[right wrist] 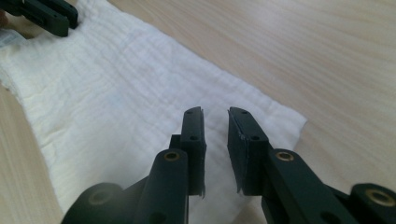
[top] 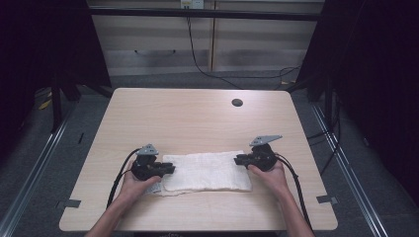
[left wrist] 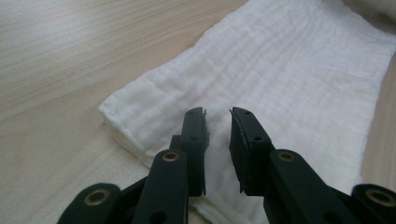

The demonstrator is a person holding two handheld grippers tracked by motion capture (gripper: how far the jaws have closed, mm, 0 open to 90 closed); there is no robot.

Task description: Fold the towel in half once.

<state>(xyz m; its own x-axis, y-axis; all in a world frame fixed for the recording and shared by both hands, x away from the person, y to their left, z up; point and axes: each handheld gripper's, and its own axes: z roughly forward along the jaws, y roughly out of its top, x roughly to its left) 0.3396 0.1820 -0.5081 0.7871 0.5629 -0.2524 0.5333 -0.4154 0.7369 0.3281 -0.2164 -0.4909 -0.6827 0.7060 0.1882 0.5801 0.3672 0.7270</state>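
White folded cloth (top: 206, 171) lies partly hidden under both grippers' parted, empty fingers (left wrist: 194, 135).

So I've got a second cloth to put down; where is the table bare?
The far half of the table, between the folded white cloth and the round hole, is bare. A narrow strip runs along the near edge. Crowded: the cloth's ends, under the left gripper and right gripper.

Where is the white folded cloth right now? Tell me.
In the high view the white folded cloth lies on the near half of the light wooden table, stretched between the left tongs and the right tongs.
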